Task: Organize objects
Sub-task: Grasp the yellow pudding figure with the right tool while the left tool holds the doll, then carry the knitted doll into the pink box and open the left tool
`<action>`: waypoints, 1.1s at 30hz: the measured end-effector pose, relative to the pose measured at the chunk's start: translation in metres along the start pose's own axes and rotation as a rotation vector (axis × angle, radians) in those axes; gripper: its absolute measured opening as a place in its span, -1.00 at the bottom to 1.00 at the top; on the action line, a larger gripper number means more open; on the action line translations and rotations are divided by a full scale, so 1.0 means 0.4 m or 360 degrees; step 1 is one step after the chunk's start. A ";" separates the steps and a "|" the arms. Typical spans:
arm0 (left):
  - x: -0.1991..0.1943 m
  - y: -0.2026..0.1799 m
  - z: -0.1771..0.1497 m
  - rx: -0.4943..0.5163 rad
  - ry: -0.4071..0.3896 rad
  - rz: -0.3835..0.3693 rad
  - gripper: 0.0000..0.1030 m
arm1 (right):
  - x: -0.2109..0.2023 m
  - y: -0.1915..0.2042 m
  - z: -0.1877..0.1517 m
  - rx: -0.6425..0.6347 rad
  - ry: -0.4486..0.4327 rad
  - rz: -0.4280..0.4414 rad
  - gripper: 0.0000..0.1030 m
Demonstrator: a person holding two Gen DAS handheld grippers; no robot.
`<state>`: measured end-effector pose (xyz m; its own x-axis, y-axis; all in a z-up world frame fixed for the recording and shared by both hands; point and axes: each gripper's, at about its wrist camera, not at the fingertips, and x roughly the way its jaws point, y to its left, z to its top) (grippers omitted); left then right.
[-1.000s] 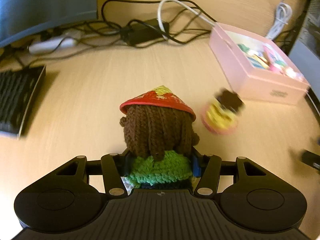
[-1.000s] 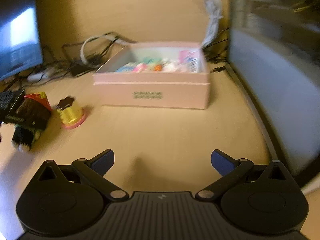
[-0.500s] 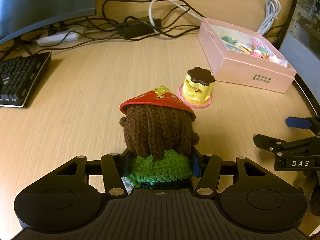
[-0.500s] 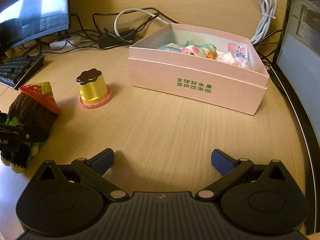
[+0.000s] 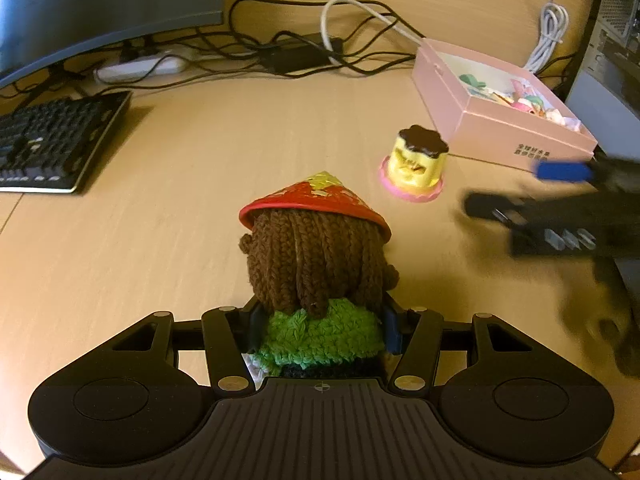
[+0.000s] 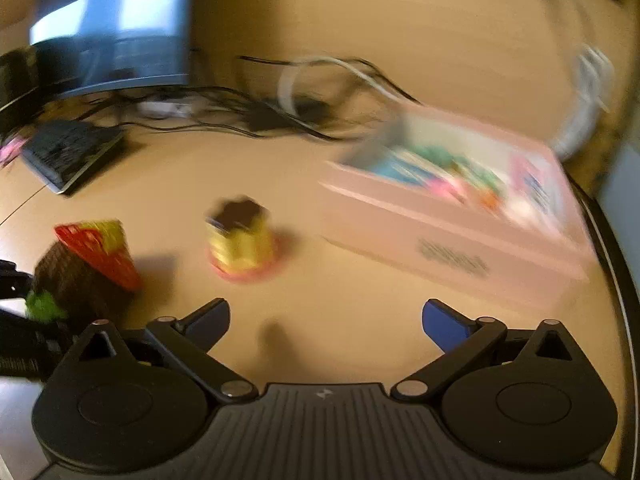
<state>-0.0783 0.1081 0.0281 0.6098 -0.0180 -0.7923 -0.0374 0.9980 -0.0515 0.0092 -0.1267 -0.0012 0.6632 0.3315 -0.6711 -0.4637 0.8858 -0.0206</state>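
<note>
- Left wrist view: the left hand-held gripper (image 5: pixel 320 322) pinches a crocheted doll (image 5: pixel 316 276) at its green body, low in the centre of the frame. The doll has brown yarn hair and a red conical hat with yellow patches, and is seen from behind.
- A yellow pudding toy (image 5: pixel 416 164) with a dark brown top and a pink scalloped base stands on the wooden counter (image 5: pixel 200 184), right of centre, just beside the near wall of the pink box (image 5: pixel 488 136).
- The pink box sits open at upper right, holding small colourful items too small to name.
- A black keyboard (image 5: pixel 52 140) lies at the left edge; a monitor (image 5: pixel 100 4) fills the upper left, with tangled cables (image 5: pixel 288 52) behind.
- The right hand-held gripper (image 5: pixel 560 200) enters blurred from the right edge, near the pudding toy.
- Right wrist view: heavily blurred. The right hand-held gripper's jaws stand wide and are closing, with only bare counter between them; its blue pads (image 6: pixel 444 322) show at the bottom. The pudding toy stands ahead, left of centre, and the doll is at far left.
</note>
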 end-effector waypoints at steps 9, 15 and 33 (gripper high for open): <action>-0.039 0.044 -0.042 0.0041 0.0010 -0.0005 0.15 | 0.104 0.120 0.079 -0.0106 -0.0025 0.0091 0.32; -0.037 0.050 -0.033 0.0106 0.0023 -0.0052 0.14 | 0.108 0.108 0.079 0.0001 0.0023 0.0096 -0.16; -0.107 -0.195 0.241 0.0416 -0.0366 -0.0550 0.08 | -0.254 -0.105 -0.053 0.0182 -0.0037 -0.0260 -0.16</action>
<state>-0.0250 0.0367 0.1246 0.7114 -0.3666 -0.5996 0.3804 0.9183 -0.1101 -0.0510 -0.2044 0.0520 0.7382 0.1864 -0.6483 -0.2797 0.9591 -0.0427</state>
